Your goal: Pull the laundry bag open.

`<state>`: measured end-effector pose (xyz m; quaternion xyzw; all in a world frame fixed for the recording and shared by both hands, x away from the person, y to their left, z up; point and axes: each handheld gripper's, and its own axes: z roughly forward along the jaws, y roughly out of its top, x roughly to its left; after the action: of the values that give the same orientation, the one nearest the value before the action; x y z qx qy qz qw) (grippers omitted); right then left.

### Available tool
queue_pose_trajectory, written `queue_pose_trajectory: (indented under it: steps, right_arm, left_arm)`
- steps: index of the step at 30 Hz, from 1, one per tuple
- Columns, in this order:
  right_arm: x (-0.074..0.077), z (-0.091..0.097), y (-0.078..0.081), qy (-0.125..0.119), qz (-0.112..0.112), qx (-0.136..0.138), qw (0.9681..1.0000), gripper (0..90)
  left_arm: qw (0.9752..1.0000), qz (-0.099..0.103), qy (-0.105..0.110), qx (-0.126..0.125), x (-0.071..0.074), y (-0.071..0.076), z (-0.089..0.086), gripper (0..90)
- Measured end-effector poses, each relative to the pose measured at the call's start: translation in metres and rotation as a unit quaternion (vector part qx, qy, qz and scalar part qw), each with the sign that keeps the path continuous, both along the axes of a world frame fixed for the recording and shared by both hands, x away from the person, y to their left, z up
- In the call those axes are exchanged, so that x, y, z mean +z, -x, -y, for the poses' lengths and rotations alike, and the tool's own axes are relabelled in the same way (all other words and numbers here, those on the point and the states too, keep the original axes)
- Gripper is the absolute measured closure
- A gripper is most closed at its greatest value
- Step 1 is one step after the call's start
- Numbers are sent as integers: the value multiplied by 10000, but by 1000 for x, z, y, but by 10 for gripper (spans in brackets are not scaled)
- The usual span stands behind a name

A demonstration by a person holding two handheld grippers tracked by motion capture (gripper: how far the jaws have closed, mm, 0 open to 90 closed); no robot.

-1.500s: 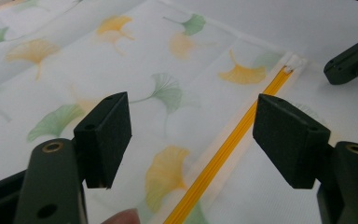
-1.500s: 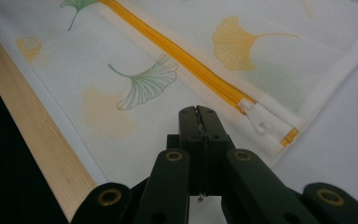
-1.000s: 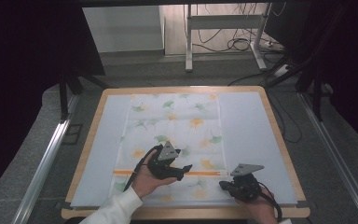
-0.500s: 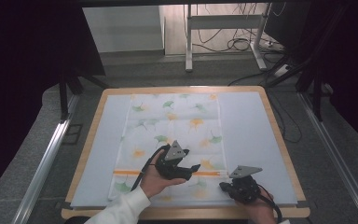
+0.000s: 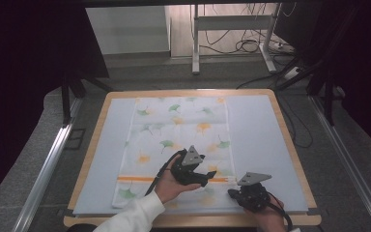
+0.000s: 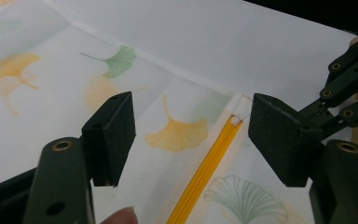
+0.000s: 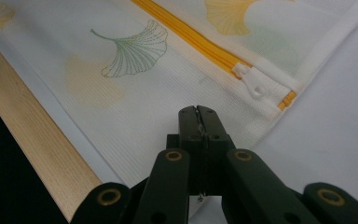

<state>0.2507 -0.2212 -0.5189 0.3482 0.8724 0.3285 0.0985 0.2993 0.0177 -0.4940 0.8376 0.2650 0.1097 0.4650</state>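
My right fingers (image 7: pixel 198 112) are pressed together with no gap between them, low over the near right corner of the mesh bag (image 7: pixel 135 93); a sliver of white shows in the seam between them, but I cannot tell whether that is a pinch of the bag's cloth or just light, so I would not swear I have hold of anything. My left fingers (image 6: pixel 191 135) stand wide apart and empty, hovering above the bag with the white zip pull (image 6: pixel 236 120) lying between them, a little toward the right-hand pad. The bag, printed with green and orange leaves, lies flat along the middle of the pale worktop (image 5: pixel 261 125), its short end toward me, and the orange zip (image 5: pixel 140 179) crosses it near that end. As I judge it, the work is to open the zip, and almost none of that is done: the pull sits at the zip's right end, beside the bag's edge (image 7: pixel 256 86), and the orange teeth look joined along the whole line. Left to do are closing my left fingers on the pull and drawing it along while the right steadies the corner. From the high view the pull is too small to make out, my left hand (image 5: pixel 171 186) covers part of the zip, and the bag's near edge is partly behind my hands.
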Motion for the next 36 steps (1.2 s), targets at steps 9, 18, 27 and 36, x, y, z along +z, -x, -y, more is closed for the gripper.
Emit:
queue_pose_trajectory:
  steps: [9,18,27,36]
  right_arm:
    - [0,2,1,-48,-70,-37,10000,888]
    - [0,2,0,-58,-89,-43,9999,887]
    - [0,2,1,-58,-82,-46,9999,885]
    - [0,2,0,-73,-112,-41,9999,885]
  left_arm:
    - [9995,-70,-198,-246,-5,-6,26,387]
    - [9982,-181,-348,-451,-17,-10,48,438]
    - [9967,-264,-449,-623,-23,-10,59,466]
    - [9950,-398,-569,-715,-29,-14,65,475]
